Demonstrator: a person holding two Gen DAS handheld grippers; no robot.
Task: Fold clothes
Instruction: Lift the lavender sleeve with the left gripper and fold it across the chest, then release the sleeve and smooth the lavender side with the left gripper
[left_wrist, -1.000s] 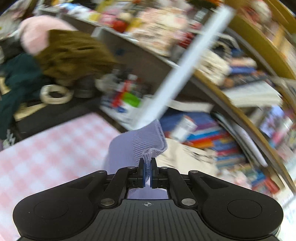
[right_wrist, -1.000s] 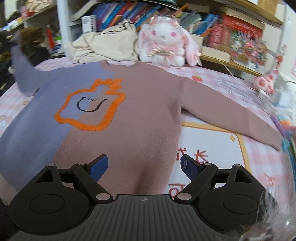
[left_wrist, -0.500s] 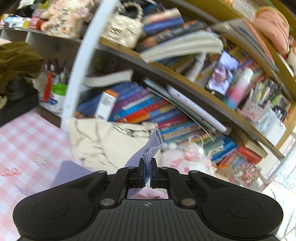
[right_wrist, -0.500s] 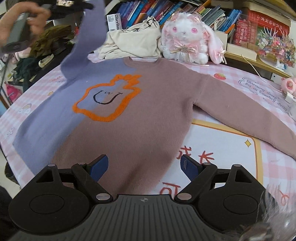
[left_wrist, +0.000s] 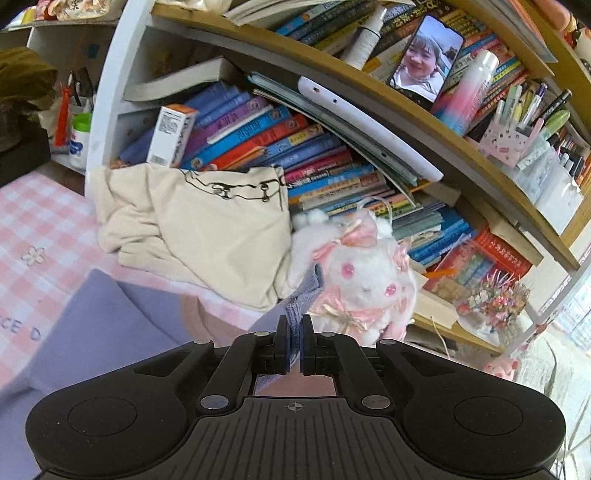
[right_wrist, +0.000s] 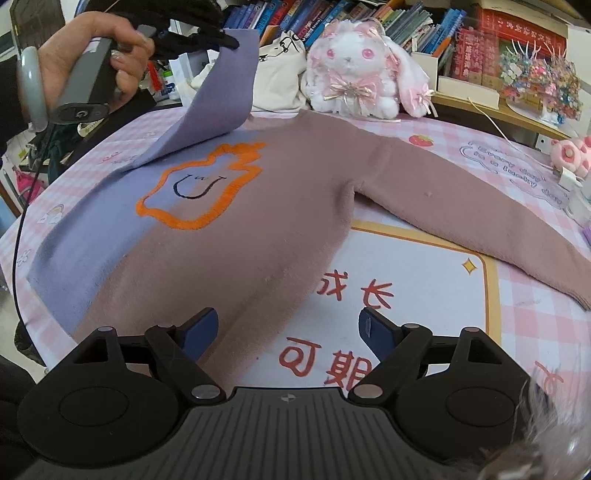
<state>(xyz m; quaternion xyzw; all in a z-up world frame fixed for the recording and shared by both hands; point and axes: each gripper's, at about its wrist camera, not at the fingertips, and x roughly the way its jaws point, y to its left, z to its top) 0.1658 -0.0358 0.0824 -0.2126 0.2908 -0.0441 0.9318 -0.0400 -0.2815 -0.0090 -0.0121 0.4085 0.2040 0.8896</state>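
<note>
A sweater (right_wrist: 280, 206), half purple and half mauve with an orange-outlined motif, lies flat on the pink checked table (right_wrist: 436, 284). My left gripper (left_wrist: 294, 350) is shut on the cuff of the purple sleeve (left_wrist: 301, 299) and holds it up. In the right wrist view the left gripper (right_wrist: 225, 38) holds that sleeve (right_wrist: 221, 99) raised over the sweater's left shoulder. My right gripper (right_wrist: 288, 328) is open and empty, hovering over the sweater's lower hem. The mauve sleeve (right_wrist: 480, 229) lies stretched out to the right.
A white plush rabbit (right_wrist: 354, 70) and a cream cloth bag (left_wrist: 207, 229) sit at the table's far edge, against full bookshelves (left_wrist: 295, 147). Small pink toys (right_wrist: 570, 155) lie at the right edge. A cable (right_wrist: 16, 258) hangs at the left.
My left gripper has carried the purple sleeve up off the table and rightwards over the sweater's body. My right gripper has stayed open near the hem.
</note>
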